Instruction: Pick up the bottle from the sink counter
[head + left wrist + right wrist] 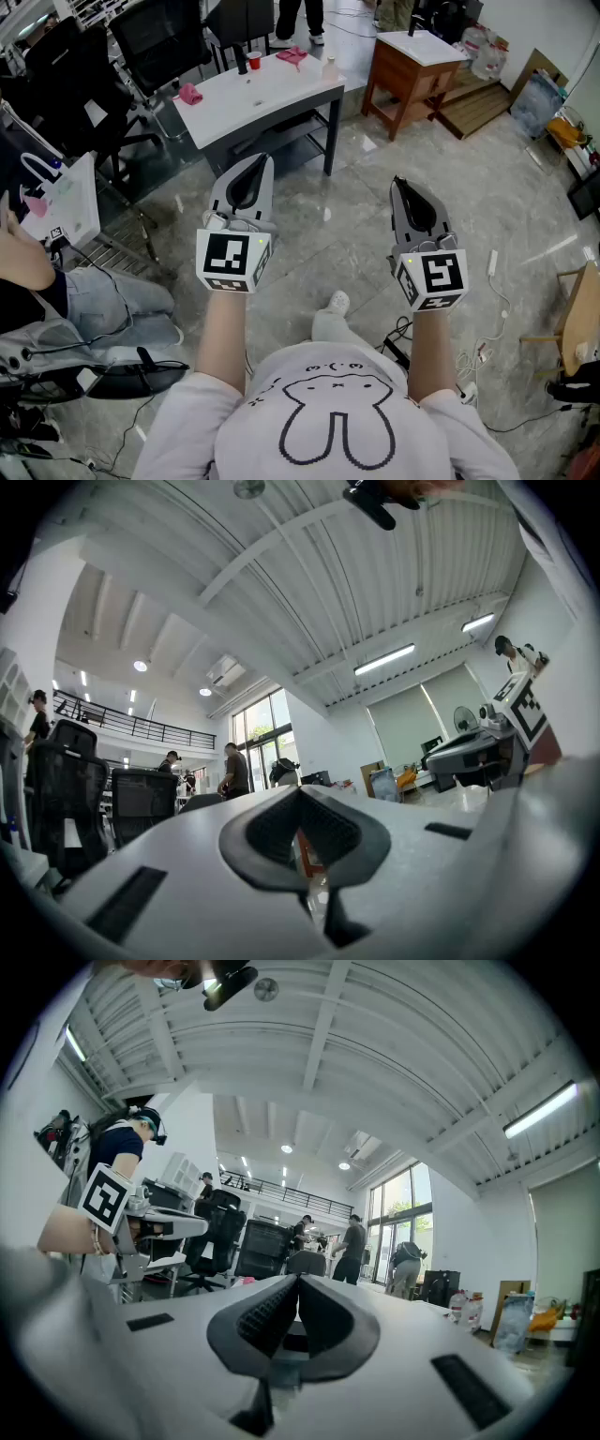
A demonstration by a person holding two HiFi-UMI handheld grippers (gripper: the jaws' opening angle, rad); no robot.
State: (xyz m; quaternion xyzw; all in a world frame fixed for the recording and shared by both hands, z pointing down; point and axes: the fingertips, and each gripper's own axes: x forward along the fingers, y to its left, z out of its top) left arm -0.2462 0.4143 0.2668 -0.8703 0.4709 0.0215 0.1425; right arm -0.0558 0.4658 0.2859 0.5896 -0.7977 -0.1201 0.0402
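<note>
The white sink counter (pixel 234 105) stands on the far side of the floor, ahead of me. A small clear bottle (pixel 329 67) is upright near its right end. My left gripper (pixel 255 163) and right gripper (pixel 397 184) are held side by side in the air, well short of the counter, and both point toward it. Both pairs of jaws are pressed together with nothing between them. In the left gripper view the left gripper (pixel 302 795) tilts up at the ceiling, as does the right gripper (pixel 298 1284) in its own view. The bottle does not show in either gripper view.
A red cup (pixel 253 61) and two pink cloths (pixel 292 55) (pixel 190 94) lie on the counter. A wooden cabinet (pixel 401 82) stands to its right and black office chairs (pixel 155 37) to its left. A seated person (pixel 56 291) is at my left. Cables (pixel 487 347) trail on the floor.
</note>
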